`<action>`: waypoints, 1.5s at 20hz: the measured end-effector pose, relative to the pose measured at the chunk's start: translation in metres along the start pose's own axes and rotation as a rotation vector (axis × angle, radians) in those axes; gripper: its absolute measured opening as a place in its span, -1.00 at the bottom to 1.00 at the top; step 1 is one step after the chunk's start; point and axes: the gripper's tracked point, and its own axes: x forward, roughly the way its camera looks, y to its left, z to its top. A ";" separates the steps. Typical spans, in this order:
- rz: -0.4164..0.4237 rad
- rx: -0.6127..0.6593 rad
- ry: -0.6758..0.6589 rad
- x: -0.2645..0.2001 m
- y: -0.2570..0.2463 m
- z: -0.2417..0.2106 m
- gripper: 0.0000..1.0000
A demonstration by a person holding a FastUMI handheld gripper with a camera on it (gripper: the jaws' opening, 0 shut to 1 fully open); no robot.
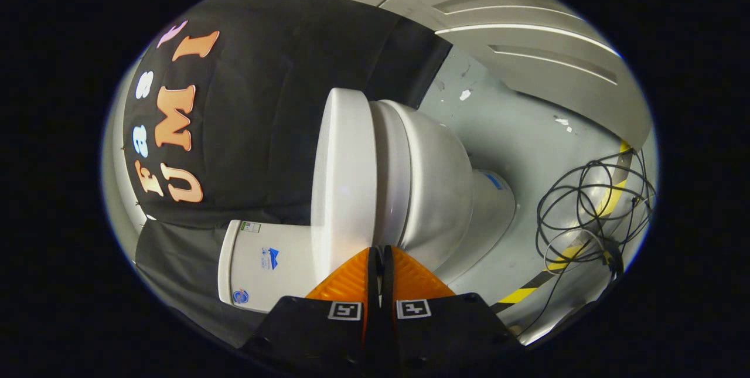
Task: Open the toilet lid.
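Note:
The view is rolled sideways, so the white toilet appears lying on its side. Its lid (343,179) lies flat and closed on the seat (388,179), with the bowl (436,184) beyond the seat. The tank (263,266) stands beside the lid, close to the fingers. My gripper (378,249) is shut, its orange fingers (350,278) pressed together with nothing between them. The tips sit right at the seam where the lid's edge meets the seat.
A loose coil of black cables (592,214) lies on the grey floor (515,132) past the bowl. A yellow-and-black tape strip (524,294) runs under it. A white panelled door (498,26) stands farther off.

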 end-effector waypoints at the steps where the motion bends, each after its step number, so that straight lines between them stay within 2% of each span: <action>1: -0.021 -0.039 -0.010 0.001 0.000 0.000 -0.84; 13: -0.156 -0.327 -0.165 -0.009 0.032 0.014 -0.83; 17: -0.185 -0.493 -0.214 -0.016 0.067 0.017 -0.84; 23: -0.277 -0.584 -0.247 -0.028 0.094 0.018 -0.84; 30: -0.318 -0.748 -0.311 -0.041 0.152 0.009 -0.84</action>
